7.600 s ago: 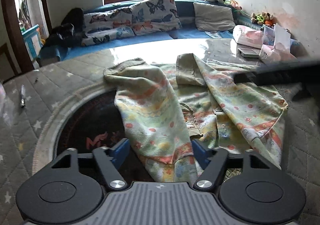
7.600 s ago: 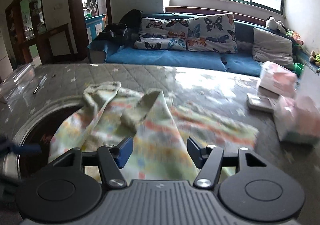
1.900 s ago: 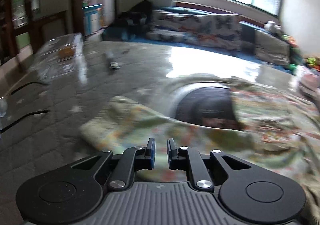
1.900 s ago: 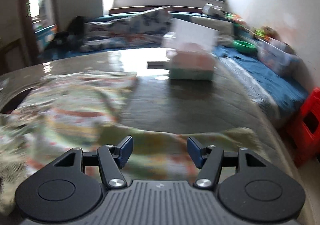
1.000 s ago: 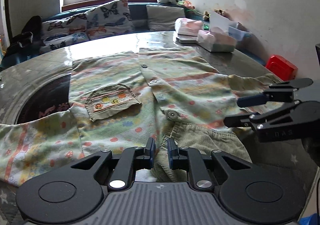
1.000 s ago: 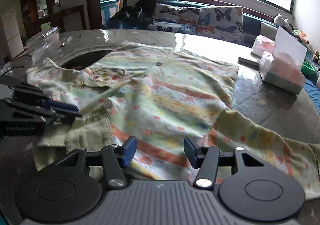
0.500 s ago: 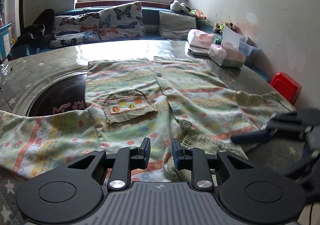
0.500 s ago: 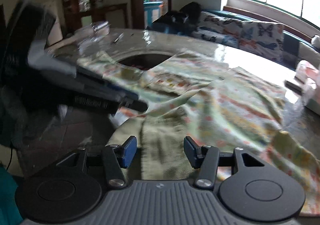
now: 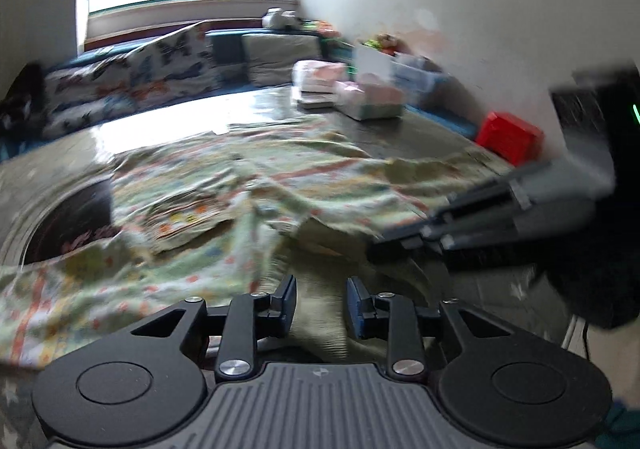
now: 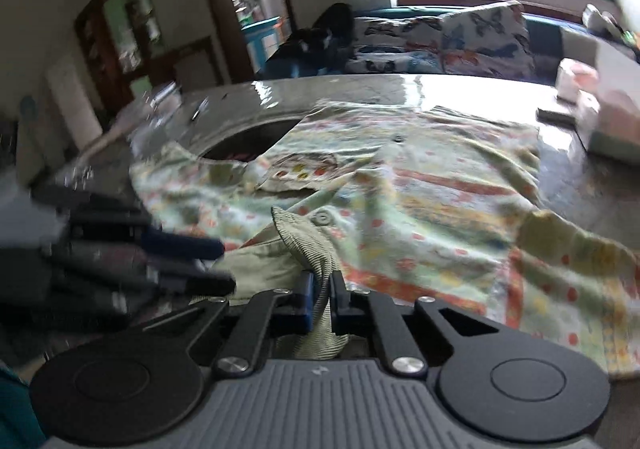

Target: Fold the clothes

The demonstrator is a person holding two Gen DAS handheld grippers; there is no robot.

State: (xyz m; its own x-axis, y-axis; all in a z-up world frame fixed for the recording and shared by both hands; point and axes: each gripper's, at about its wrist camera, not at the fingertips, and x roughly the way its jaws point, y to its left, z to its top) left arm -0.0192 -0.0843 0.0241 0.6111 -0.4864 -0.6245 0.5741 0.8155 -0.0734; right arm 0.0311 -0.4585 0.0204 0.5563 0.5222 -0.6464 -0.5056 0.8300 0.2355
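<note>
The right gripper (image 10: pixel 319 299) pinched the shirt (image 10: pixel 420 201) collar at lower centre; the left gripper (image 9: pixel 321 307) had just been opening, collar fabric between its jaws; lifting the collar end over looked next.

Both cameras ride low behind their own fingers, close over the near edge of the bench (image 9: pixel 256 109). The left view faces toward the window wall, the right toward the doorway side. Both take in the spread shirt (image 10: pixel 420 185), (image 9: pixel 224 185) and each other's gripper
</note>
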